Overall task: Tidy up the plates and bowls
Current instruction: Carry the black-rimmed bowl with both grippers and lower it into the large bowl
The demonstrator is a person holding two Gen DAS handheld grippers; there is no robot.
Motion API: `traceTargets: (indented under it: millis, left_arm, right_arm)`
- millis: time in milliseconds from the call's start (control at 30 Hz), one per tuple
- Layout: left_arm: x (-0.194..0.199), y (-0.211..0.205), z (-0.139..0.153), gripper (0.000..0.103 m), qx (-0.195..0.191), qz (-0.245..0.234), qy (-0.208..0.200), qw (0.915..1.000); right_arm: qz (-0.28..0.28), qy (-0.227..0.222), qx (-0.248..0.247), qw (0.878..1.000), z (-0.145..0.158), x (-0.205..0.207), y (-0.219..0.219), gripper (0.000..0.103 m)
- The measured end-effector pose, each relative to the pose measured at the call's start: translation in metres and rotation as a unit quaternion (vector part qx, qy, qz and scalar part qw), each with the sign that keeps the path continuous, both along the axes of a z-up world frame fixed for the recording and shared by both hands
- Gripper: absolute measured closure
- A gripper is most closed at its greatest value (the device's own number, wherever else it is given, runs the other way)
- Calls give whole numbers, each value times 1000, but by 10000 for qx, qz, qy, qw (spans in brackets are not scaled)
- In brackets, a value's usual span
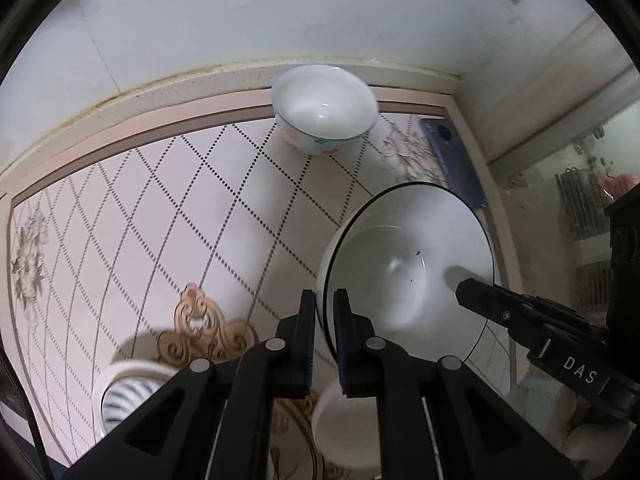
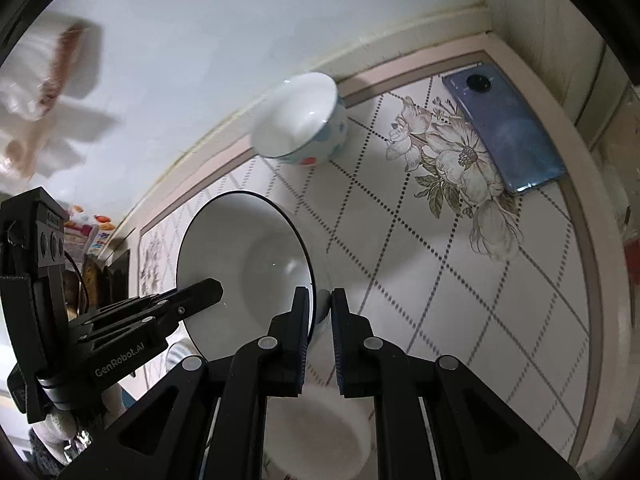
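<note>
A white deep plate with a thin dark rim [image 1: 412, 264] [image 2: 244, 256] is held tilted above the tiled table. My left gripper [image 1: 324, 300] is shut on its near-left rim. My right gripper [image 2: 320, 300] is shut on the opposite rim and also shows in the left wrist view [image 1: 480, 296]. A white bowl with blue and red flowers [image 1: 326, 108] [image 2: 304, 120] stands at the back by the wall. A plain white bowl [image 1: 348, 428] [image 2: 320, 436] lies below the grippers. A blue-striped bowl [image 1: 120, 396] sits at the lower left.
A blue phone [image 2: 506, 128] [image 1: 452, 156] lies at the table's back right corner. The table [image 1: 180, 216] has a raised pink border and meets the white wall behind. A glass door stands to the right.
</note>
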State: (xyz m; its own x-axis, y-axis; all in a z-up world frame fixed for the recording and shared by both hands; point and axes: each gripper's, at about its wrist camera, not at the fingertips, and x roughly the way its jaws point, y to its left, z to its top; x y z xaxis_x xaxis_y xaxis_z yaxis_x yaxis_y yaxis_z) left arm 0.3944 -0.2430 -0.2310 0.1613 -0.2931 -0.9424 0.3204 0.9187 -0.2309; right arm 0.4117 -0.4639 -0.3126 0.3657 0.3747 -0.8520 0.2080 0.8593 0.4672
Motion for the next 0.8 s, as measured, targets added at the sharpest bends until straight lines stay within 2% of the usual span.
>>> traceTargets:
  millis: [167, 333, 533, 800]
  left_arm:
    - [-33, 10, 17, 96, -53, -141, -30, 9999]
    - [-66, 17, 12, 96, -49, -277, 140, 9995]
    - [-93, 18, -20, 96, 85, -391, 453, 9982]
    - [-107, 11, -49, 96, 431, -539, 530, 9962]
  right_arm:
    - [102, -109, -124, 9998, 34, -40, 11, 90]
    - [155, -40, -155, 9998, 46, -82, 21, 90]
    - [187, 245, -209, 9993, 28, -119, 28, 90]
    - [74, 553, -111, 9984, -13, -136, 28, 90]
